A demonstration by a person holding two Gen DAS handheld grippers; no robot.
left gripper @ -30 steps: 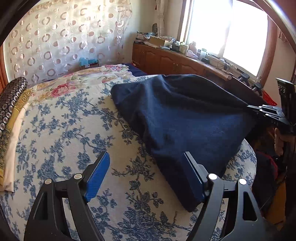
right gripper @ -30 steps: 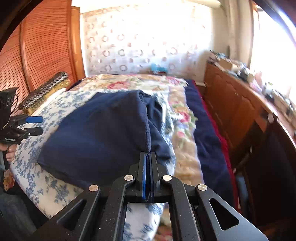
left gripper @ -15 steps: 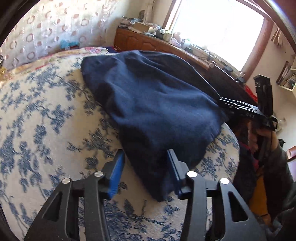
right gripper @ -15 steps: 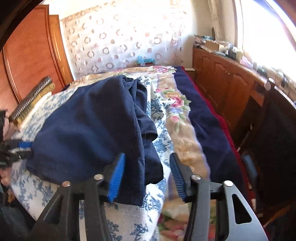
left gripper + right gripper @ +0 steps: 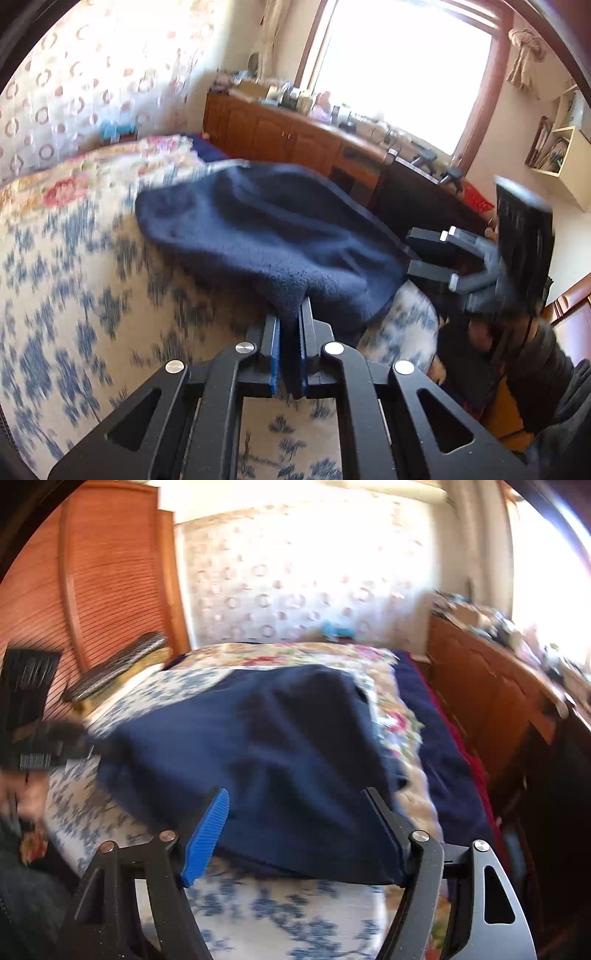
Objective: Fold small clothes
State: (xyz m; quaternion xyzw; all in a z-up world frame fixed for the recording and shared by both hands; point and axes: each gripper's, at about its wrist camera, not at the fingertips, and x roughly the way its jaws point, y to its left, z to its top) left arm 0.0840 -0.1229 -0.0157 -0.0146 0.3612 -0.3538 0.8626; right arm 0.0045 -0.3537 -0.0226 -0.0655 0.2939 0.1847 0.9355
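Note:
A dark navy garment [image 5: 266,236] lies spread on the bed's blue-flowered sheet [image 5: 74,295]. My left gripper [image 5: 290,314] is closing its jaws on the garment's near corner, and the cloth is pinched between the blue pads and lifted a little. Across the cloth, my right gripper [image 5: 417,254] shows at the garment's far side. In the right wrist view, the garment [image 5: 288,753] fills the middle. My right gripper [image 5: 295,801] is opening its jaws, and the garment's near edge lies between the fingers, untouched by the pads. My left gripper [image 5: 74,746] is a blur at the left.
A wooden cabinet [image 5: 280,133] with clutter runs under the bright window on the far side. A slatted wooden headboard [image 5: 110,583] and a rolled cushion [image 5: 114,668] stand at the bed's head. A flowered quilt [image 5: 391,709] and a dark blue blanket [image 5: 443,760] lie beside the garment.
My left gripper went from wide open to shut on the garment's near corner and rose. My right gripper let go of the garment's edge, opened wide and shifted sideways.

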